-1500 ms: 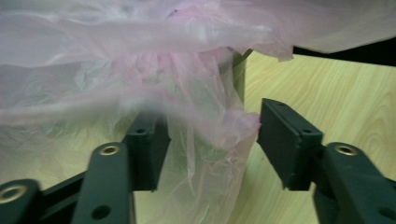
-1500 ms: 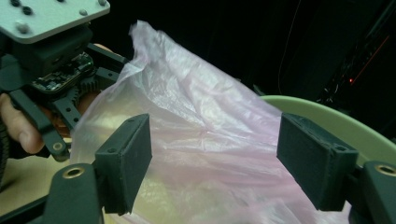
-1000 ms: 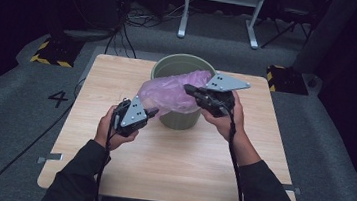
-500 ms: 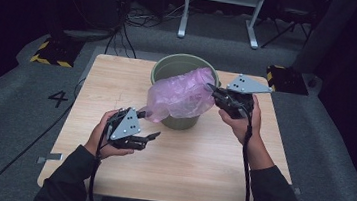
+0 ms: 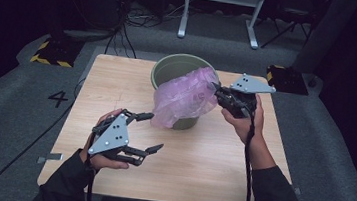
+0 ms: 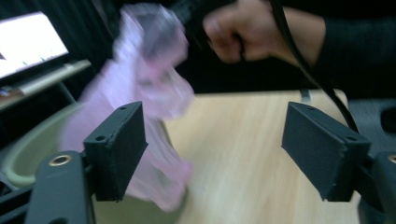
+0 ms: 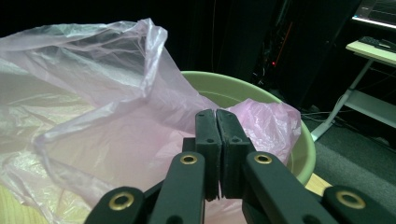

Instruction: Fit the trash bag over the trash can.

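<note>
Bag [image 5: 184,101] over bucket [image 5: 172,67] rim.

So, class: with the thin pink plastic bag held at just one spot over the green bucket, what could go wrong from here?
1. Only the right gripper pinches the thin pink plastic bag; the film might slip out or tear.
2. The bag drapes outside the round green plastic bucket; it may fall onto the table.
3. The open left gripper could snag loose film if it closes badly.

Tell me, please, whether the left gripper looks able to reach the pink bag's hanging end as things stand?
Probably yes. The left gripper is open, and bare table lies between it and the pink bag draped down the green bucket. The right gripper pinches the far side.
</note>
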A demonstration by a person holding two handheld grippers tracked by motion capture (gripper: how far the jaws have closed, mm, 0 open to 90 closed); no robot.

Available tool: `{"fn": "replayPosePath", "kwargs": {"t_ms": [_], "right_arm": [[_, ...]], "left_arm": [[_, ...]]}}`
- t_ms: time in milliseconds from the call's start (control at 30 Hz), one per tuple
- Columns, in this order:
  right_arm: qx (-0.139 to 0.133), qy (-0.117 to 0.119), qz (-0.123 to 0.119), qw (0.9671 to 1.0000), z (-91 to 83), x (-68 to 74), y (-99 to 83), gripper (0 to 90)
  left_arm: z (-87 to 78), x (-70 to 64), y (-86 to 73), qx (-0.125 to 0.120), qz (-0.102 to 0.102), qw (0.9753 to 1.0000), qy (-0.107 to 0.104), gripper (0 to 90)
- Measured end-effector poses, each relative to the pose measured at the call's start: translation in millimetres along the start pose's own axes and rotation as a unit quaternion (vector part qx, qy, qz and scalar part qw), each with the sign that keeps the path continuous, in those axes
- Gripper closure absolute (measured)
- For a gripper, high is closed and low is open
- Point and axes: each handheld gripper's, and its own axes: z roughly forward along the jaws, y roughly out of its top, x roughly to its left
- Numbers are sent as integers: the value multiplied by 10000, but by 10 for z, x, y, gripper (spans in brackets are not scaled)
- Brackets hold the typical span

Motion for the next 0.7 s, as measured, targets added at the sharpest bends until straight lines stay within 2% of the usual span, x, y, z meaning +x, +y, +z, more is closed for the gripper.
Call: {"fn": "replayPosePath", "kwargs": {"t_ms": [33, 100, 167, 267, 300, 333, 400, 467, 533, 600, 633, 700], "right_arm": [[24, 10, -33, 10000, 7, 1, -2, 878], [82, -8, -74, 9999, 25, 1, -11, 870], [131, -29, -128, 9998, 39, -5, -22, 868], [130, -19, -134, 9998, 52, -24, -37, 861], [124, 8, -120, 9999, 58, -34, -42, 860], [132, 18, -106, 9999, 66, -42, -46, 855], [156, 33, -133, 9998, 79, -50, -51, 837], [181, 20, -157, 9997, 84, -46, -53, 830], [189, 24, -181, 9997, 84, -46, -54, 829], [185, 6, -174, 9997, 81, -48, -56, 822], [183, 8, -175, 9997, 80, -52, -57, 822], [184, -16, -180, 9997, 79, -57, -57, 801]], "left_arm": [[11, 37, 38, 23, -27, 10000, 64, 221], [62, 118, 107, 95, -89, 9999, 40, 211], [149, 189, 184, 264, -151, 9992, 267, 210], [293, 348, 284, 517, -291, 9972, 464, 259], [333, 413, 304, 502, -374, 9975, 337, 271], [376, 468, 324, 527, -432, 9972, 315, 273], [465, 558, 352, 681, -362, 9965, 325, 309], [558, 624, 358, 806, -431, 9957, 174, 340], [643, 638, 360, 962, -349, 9947, 0, 347], [718, 636, 362, 1127, -300, 9932, -28, 344], [745, 635, 363, 1169, -286, 9927, -12, 341], [809, 638, 366, 1413, -207, 9892, 335, 397]]}}
